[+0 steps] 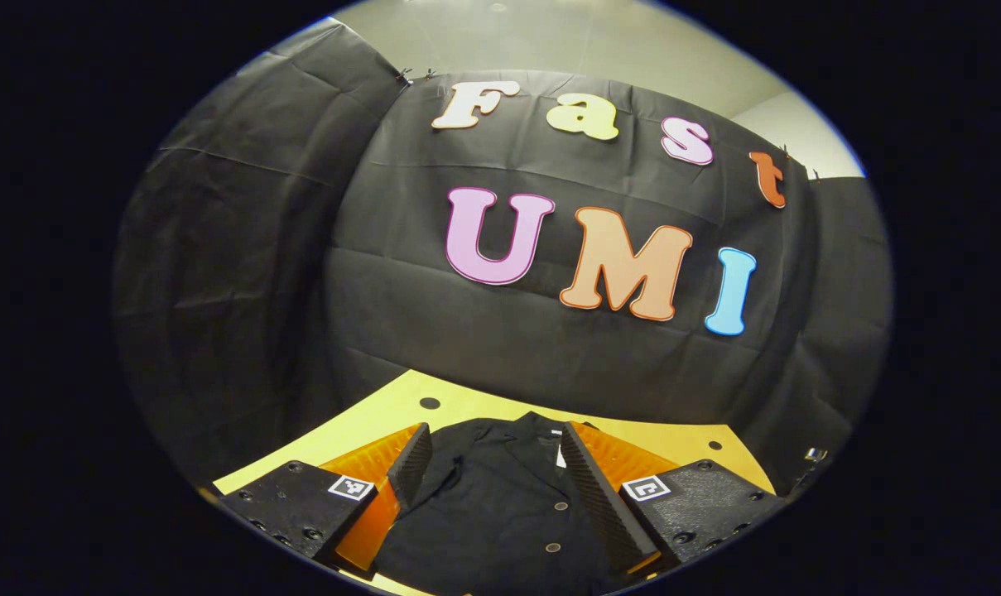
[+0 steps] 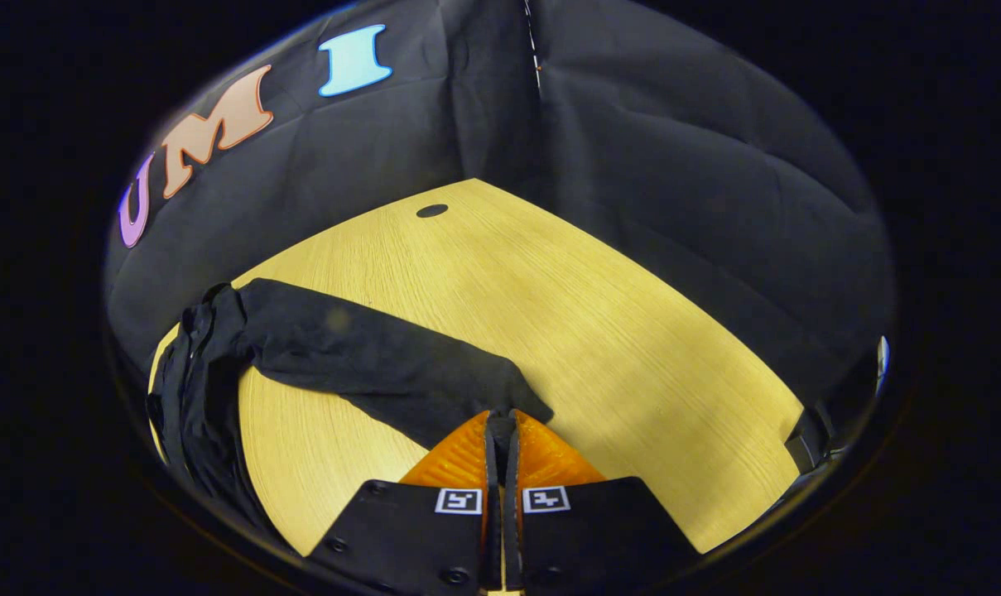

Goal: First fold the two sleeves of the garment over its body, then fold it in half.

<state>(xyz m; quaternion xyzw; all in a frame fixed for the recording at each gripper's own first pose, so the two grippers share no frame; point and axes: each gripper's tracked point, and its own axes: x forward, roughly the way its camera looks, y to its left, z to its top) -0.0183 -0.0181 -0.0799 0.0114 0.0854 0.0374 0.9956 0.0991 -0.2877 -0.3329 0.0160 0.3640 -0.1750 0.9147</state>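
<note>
Right now the right gripper [image 2: 500, 430] has its orange fingers pinched together on the cuff end of the black fabric sleeve [image 2: 368, 356]. Whether both pads really bite cloth or just the hem edge, I can't tell. The left gripper [image 1: 500, 472] is wide open, holding nothing, hovering over the black buttoned garment [image 1: 500, 513] with the placket buttons [image 1: 560, 505] between its fingers.

The garment lies flat on the yellow wooden table [image 2: 599, 314], collar toward the booth's back wall in the left gripper view. So the body's long axis runs from near edge to far wall. The sleeve stretches straight out sideways from the shoulder; its own axis runs from the bunched body at the left of the right gripper view down to the right gripper.

Risks, as I judge them:
- thin grip at the cuff — cloth slips out mid-swing and the sleeve drops short of the body
- nothing is pinning the body, so pulling the sleeve could drag or skew the whole garment
- the shoulder is already bunched — the fold may land creased
</note>
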